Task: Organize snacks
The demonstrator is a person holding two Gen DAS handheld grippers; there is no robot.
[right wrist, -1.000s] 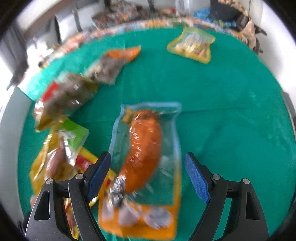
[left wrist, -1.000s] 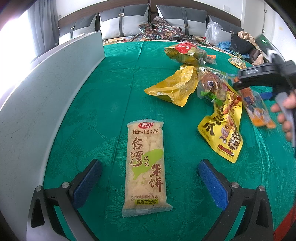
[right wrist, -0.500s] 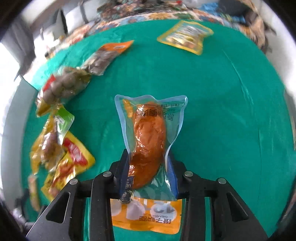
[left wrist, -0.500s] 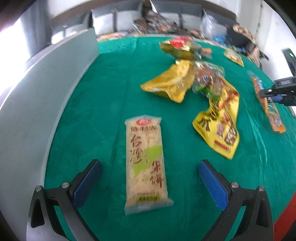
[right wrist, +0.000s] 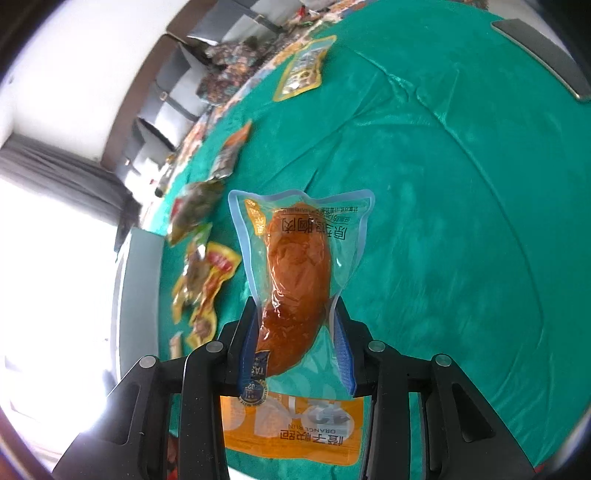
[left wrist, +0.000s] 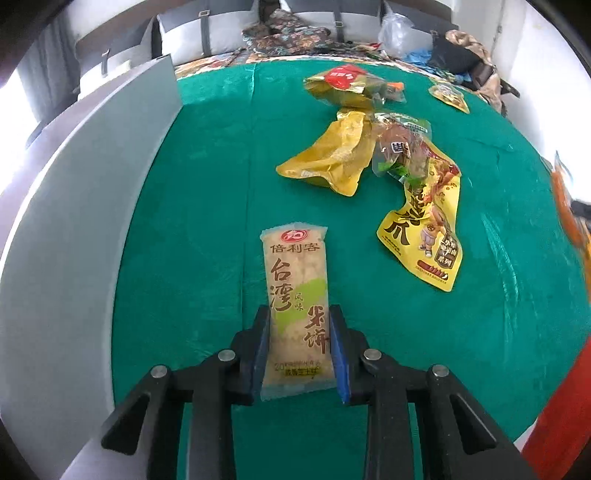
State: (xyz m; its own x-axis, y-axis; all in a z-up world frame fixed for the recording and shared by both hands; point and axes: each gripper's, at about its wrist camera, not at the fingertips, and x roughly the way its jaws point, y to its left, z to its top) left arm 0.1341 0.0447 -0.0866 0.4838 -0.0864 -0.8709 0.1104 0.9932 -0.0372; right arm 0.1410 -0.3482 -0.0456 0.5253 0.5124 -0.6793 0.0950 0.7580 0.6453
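Observation:
A long pale rice-cracker pack (left wrist: 297, 291) with brown and green print lies on the green cloth (left wrist: 207, 206), and my left gripper (left wrist: 300, 321) is shut on its near half, blue pads against both long sides. My right gripper (right wrist: 295, 317) is shut on a clear pouch holding an orange-brown piece of meat (right wrist: 295, 273), lifted above the cloth; its orange bottom flap (right wrist: 291, 428) hangs toward the camera. The same pouch shows as an orange blur (left wrist: 570, 218) at the right edge of the left wrist view.
A grey panel (left wrist: 77, 206) stands along the left side of the cloth. Several loose snack bags lie ahead: a yellow one (left wrist: 332, 158), a yellow printed one (left wrist: 424, 236), a gold and red one (left wrist: 343, 86). Another yellow pack (right wrist: 301, 72) lies far off. Sofa cushions (left wrist: 207, 33) are behind.
My left gripper closed on the rice-cracker pack. My right gripper closed on the meat pouch, lifted it and swung away to the right with a roll, leaving the left wrist view.

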